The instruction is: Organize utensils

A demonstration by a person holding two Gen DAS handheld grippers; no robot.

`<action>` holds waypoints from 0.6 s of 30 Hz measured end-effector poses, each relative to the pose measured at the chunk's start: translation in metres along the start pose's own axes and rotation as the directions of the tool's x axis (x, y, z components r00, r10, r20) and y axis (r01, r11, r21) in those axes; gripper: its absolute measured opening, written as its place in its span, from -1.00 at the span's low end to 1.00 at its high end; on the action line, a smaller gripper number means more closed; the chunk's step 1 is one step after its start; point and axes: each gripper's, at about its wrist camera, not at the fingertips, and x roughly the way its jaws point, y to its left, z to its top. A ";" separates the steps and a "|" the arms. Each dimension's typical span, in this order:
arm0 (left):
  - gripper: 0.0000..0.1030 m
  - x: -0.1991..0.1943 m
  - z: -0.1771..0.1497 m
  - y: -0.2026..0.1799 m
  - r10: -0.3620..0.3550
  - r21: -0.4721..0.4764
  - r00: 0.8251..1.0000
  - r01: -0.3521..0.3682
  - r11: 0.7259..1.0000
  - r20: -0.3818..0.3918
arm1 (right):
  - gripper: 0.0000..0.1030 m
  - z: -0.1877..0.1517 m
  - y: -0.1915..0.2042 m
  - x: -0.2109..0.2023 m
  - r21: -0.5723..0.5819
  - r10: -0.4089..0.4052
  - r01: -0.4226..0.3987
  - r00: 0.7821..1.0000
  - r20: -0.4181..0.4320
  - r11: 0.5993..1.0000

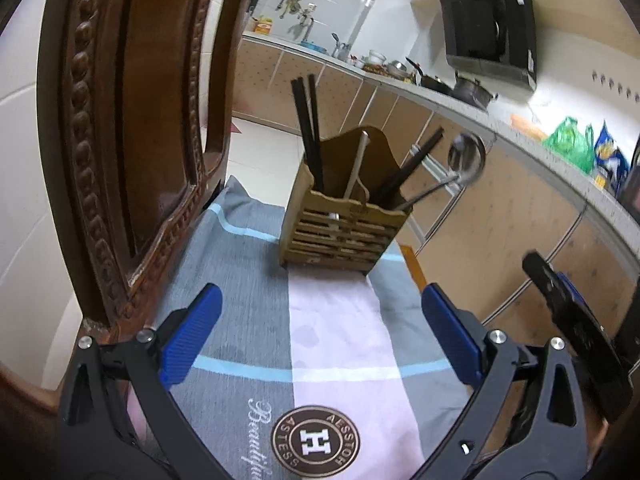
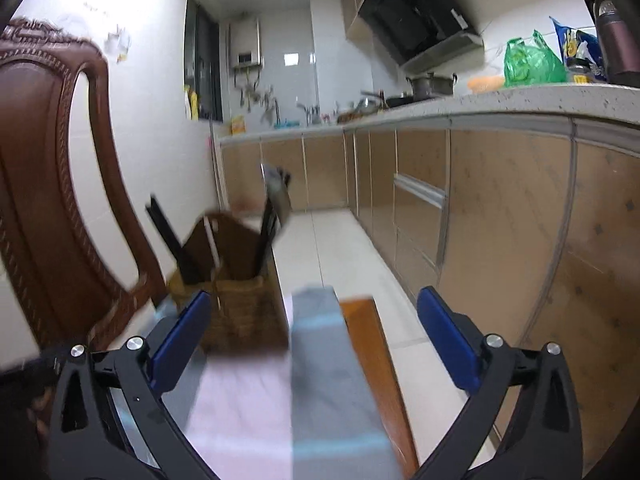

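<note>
A slatted wooden utensil holder [image 1: 344,224] stands at the far end of a cloth-covered table [image 1: 332,344]. It holds black chopsticks [image 1: 308,132], more black chopsticks [image 1: 412,168] leaning right, a white utensil [image 1: 357,164] and a metal ladle [image 1: 464,156]. My left gripper [image 1: 320,336] is open and empty, short of the holder. My right gripper [image 2: 314,340] is open and empty; it shows at the right edge of the left wrist view [image 1: 560,300]. The holder [image 2: 240,304] is blurred at the lower left of the right wrist view.
A carved wooden chair back [image 1: 132,140] stands close on the left [image 2: 52,184]. The table's wooden edge [image 2: 372,360] drops to a tiled floor [image 2: 340,248] on the right. Kitchen cabinets [image 2: 480,220] and a cluttered counter [image 1: 440,96] run along the right.
</note>
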 end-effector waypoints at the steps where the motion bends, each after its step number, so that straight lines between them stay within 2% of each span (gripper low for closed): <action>1: 0.91 -0.001 -0.002 -0.003 0.012 0.015 1.000 -0.012 1.000 -0.006 | 0.94 -0.006 -0.004 -0.004 0.013 -0.012 0.012 0.999 -0.038 1.000; 3: 0.92 -0.003 -0.007 -0.010 0.021 0.054 0.999 -0.019 0.998 -0.037 | 0.94 -0.012 -0.008 -0.004 0.051 0.003 0.004 0.991 -0.133 0.999; 5: 0.92 -0.007 -0.011 -0.015 0.028 0.080 0.998 -0.024 0.997 -0.048 | 0.94 -0.011 -0.011 -0.006 0.058 0.052 -0.042 0.981 -0.187 0.997; 6: 0.92 -0.010 -0.013 -0.018 0.042 0.094 0.998 -0.038 0.995 -0.041 | 0.94 -0.011 -0.010 -0.012 0.041 0.056 -0.049 0.980 -0.192 0.998; 9: 0.92 -0.013 -0.018 -0.023 0.063 0.113 0.997 -0.058 0.992 -0.033 | 0.94 -0.014 -0.008 -0.025 0.003 -0.001 0.002 0.985 -0.175 1.000; 13: 0.92 -0.017 -0.021 -0.027 0.100 0.122 0.995 -0.096 0.988 -0.029 | 0.94 -0.025 -0.002 -0.021 -0.024 0.052 -0.060 0.961 -0.271 0.998; 16: 0.92 -0.021 -0.024 -0.033 0.154 0.171 0.988 -0.149 0.974 -0.018 | 0.94 -0.030 0.000 -0.021 -0.038 0.056 -0.070 0.955 -0.292 0.997; 18: 0.92 -0.023 -0.025 -0.036 0.165 0.191 0.986 -0.158 0.969 -0.022 | 0.94 -0.029 0.000 -0.024 -0.039 0.064 -0.078 0.956 -0.285 0.996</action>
